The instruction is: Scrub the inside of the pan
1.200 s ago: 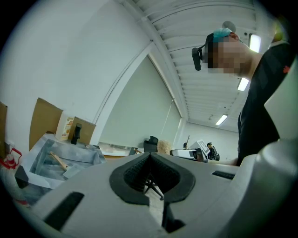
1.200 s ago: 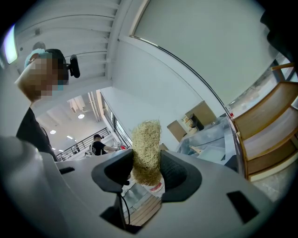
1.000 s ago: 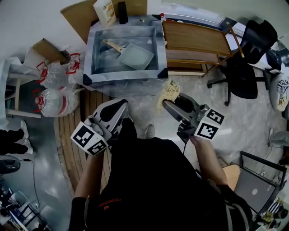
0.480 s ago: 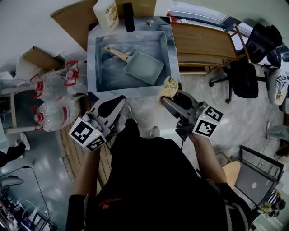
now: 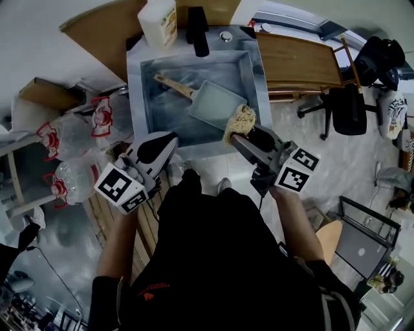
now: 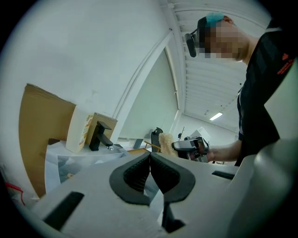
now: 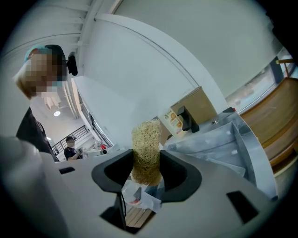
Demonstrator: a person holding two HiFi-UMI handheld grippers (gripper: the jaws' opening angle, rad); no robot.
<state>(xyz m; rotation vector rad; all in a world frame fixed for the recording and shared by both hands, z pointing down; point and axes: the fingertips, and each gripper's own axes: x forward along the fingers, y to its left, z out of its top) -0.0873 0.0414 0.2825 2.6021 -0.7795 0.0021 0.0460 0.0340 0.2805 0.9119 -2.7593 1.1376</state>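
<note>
Right jaws: are clamping the lower end of a straw-coloured, fibrous scrubbing pad (image 7: 145,148), most of which is sticking out beyond the black pads.
Left jaws: are pressing together on nothing, ribbed faces meeting.
Right gripper (image 5: 240,139): is hovering over the near right rim of the sink, scrubbing pad leading, near the pan's closest corner; whether the pad is touching the pan cannot be told.
Left gripper (image 5: 158,147): is hanging just outside the near left rim, pointing toward the basin.
Pan: the pale green rectangular pan with a wooden handle (image 5: 218,103) is lying flat on the sink bottom, handle pointing to the far left, with neither gripper holding it.
Sink: the square grey steel sink (image 5: 136,90) is carrying a black tap (image 5: 197,29) and a white plastic jug (image 5: 160,19) at its far edge.
Stage: the person appears to be closing in; scrubbing is not yet under way.
Risk, pan: with nothing steadying it, the pan is likely to skate across the basin under the first hard stroke.
Risk, pad: gripped only at one end, the pad may fold over or slip from the jaws when pressed down.
Risk, rim: the right gripper may knock the steel rim while dipping in.
</note>
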